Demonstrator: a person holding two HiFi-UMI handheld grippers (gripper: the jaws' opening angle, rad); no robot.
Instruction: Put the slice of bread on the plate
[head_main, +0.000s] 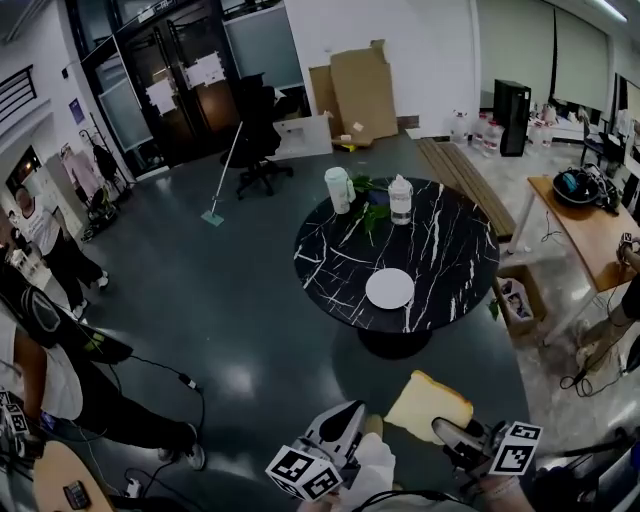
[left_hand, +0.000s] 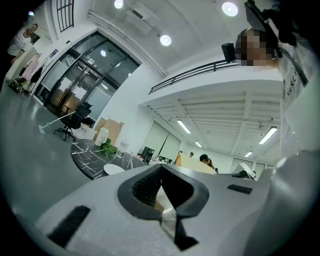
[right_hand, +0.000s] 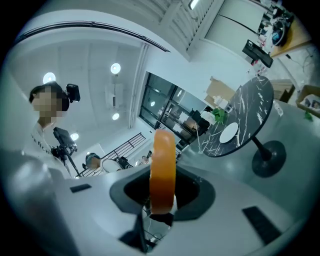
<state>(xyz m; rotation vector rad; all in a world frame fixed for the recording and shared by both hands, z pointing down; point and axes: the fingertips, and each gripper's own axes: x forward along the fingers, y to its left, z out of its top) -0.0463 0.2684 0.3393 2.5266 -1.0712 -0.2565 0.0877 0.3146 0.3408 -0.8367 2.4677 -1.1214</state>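
Note:
The slice of bread (head_main: 428, 405) is pale yellow with a tan crust. My right gripper (head_main: 455, 432) is shut on its near edge and holds it in the air over the floor, short of the table. In the right gripper view the bread (right_hand: 163, 170) stands edge-on between the jaws of that gripper (right_hand: 162, 200). The white plate (head_main: 389, 289) lies empty on the near part of the round black marble table (head_main: 455, 255); it also shows as a plate (right_hand: 229, 133) far ahead. My left gripper (head_main: 340, 425) is beside the bread, its jaws (left_hand: 161, 187) shut and empty.
On the far side of the table stand a white cup (head_main: 339, 189), a bottle (head_main: 400, 199) and green leaves (head_main: 372, 212). A wooden desk (head_main: 590, 232) and a box (head_main: 515, 300) are to the right. People (head_main: 45, 240) stand at the left, with cables (head_main: 175, 378) on the floor.

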